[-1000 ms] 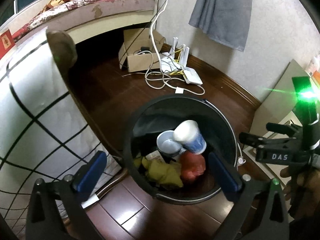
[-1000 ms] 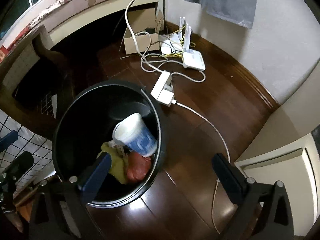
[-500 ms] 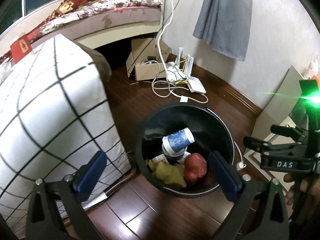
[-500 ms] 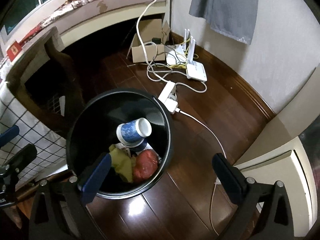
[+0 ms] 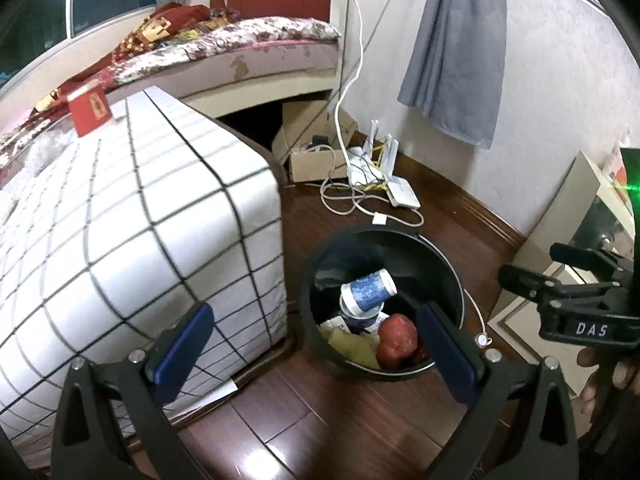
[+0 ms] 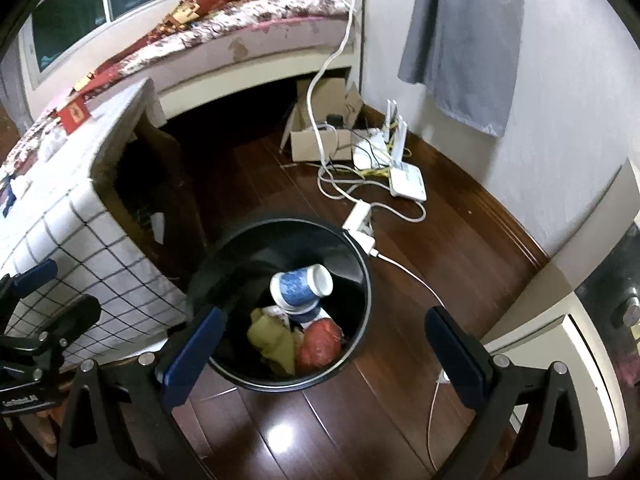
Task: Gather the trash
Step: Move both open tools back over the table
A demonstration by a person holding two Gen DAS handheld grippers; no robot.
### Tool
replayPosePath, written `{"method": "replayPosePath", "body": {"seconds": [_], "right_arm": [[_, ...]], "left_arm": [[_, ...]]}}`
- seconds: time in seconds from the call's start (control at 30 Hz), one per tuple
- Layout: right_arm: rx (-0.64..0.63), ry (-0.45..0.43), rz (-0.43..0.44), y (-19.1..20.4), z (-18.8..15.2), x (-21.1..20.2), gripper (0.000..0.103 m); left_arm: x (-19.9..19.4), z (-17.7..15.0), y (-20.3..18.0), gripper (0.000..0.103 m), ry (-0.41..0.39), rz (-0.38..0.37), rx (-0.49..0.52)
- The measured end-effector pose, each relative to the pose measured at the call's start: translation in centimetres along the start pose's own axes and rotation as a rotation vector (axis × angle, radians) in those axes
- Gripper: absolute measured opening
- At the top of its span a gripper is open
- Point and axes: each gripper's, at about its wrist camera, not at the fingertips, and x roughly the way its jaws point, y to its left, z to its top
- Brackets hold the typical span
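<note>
A black round trash bin [image 5: 448, 276] stands on the dark wood floor; it also shows in the right wrist view [image 6: 360, 276]. In it lie a blue-and-white paper cup [image 5: 370, 286] [image 6: 300, 286] on its side, a red crumpled wad [image 5: 396, 338] [image 6: 320, 342] and yellow-green paper [image 5: 352, 344] [image 6: 272, 338]. My left gripper [image 5: 316, 344] is open and empty, above the bin's left front. My right gripper [image 6: 324, 342] is open and empty, above the bin's front right.
A table with a white checked cloth [image 5: 132, 220] stands left of the bin. A power strip [image 6: 358, 220], cables, a white router [image 6: 406, 178] and a cardboard box [image 6: 320, 136] lie on the floor behind. A bed [image 5: 240, 48] is at the back.
Both grippers have risen and pulled back from the bin, which now looks smaller and lower in the frame. The cup has come to rest on its side inside the bin.
</note>
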Motion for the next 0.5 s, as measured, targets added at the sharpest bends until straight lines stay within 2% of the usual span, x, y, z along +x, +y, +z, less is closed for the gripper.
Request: {"method": "replayPosePath", "body": {"seconds": [0.23, 0.5], "right_arm": [[0.006, -0.063, 0.043, 2.0, 1.5, -2.0, 0.102], [-0.040, -0.144, 0.100, 6.5, 3.4, -3.7, 0.102]], "left_arm": [[-3.0, 1.0, 1.9, 0.102, -0.065, 0.026, -0.017], [-6.1, 2.1, 6.5, 0.102, -0.133, 0.108, -0.072]]}}
